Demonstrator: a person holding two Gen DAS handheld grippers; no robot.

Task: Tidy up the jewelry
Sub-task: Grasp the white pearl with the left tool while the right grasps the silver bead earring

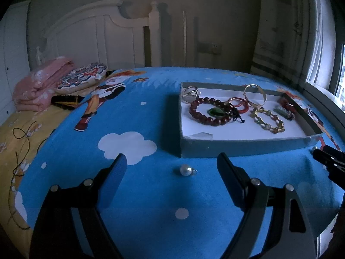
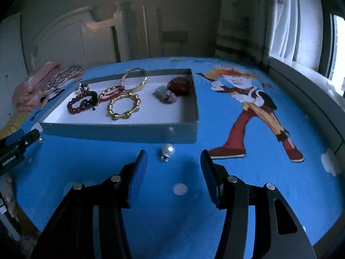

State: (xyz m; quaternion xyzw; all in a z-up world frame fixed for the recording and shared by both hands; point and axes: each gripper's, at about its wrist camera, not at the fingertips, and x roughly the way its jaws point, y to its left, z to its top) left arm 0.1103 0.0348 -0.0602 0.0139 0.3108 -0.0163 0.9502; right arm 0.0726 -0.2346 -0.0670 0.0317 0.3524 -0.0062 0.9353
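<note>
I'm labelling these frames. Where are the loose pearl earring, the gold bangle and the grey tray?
pearl earring (image 1: 185, 169), left wrist view, on the pearl.
gold bangle (image 2: 141, 84), right wrist view, on its right band.
grey tray (image 1: 237, 147), left wrist view, on its near wall.

Left gripper (image 1: 172, 168) and right gripper (image 2: 173, 161): fingers apparently spread, empty.

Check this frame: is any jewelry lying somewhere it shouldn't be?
Yes. Two pearl earrings lie on the blue bedsheet outside the grey tray that holds the other jewelry: one pearl earring before the open left tongs, another pearl earring before the open right tongs.
</note>
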